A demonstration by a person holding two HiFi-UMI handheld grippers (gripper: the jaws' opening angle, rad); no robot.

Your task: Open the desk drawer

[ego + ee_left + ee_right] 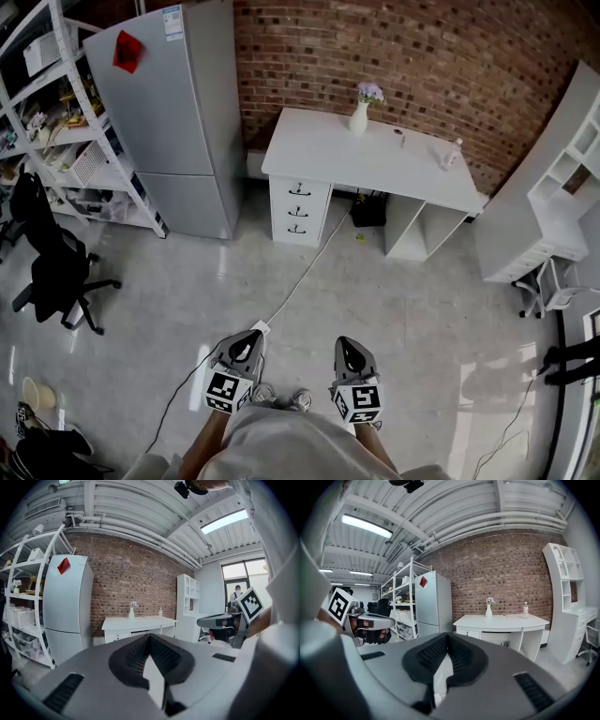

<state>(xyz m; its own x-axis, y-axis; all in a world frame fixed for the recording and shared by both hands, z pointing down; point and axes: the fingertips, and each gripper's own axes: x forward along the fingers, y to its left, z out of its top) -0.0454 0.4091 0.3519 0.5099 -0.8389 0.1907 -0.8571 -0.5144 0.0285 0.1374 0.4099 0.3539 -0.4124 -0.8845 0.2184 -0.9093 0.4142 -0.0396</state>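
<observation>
Head view: desk drawers [299,210] lie well beyond left tool [254,336] and right tool [346,343].

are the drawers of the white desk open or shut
Shut: all three drawer fronts on the white desk sit flush, none pulled out.

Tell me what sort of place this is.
Probably a mock home-office corner inside an industrial building: a white desk against a bare brick wall, a grey fridge beside open metal shelving, and exposed ceiling pipes.
</observation>
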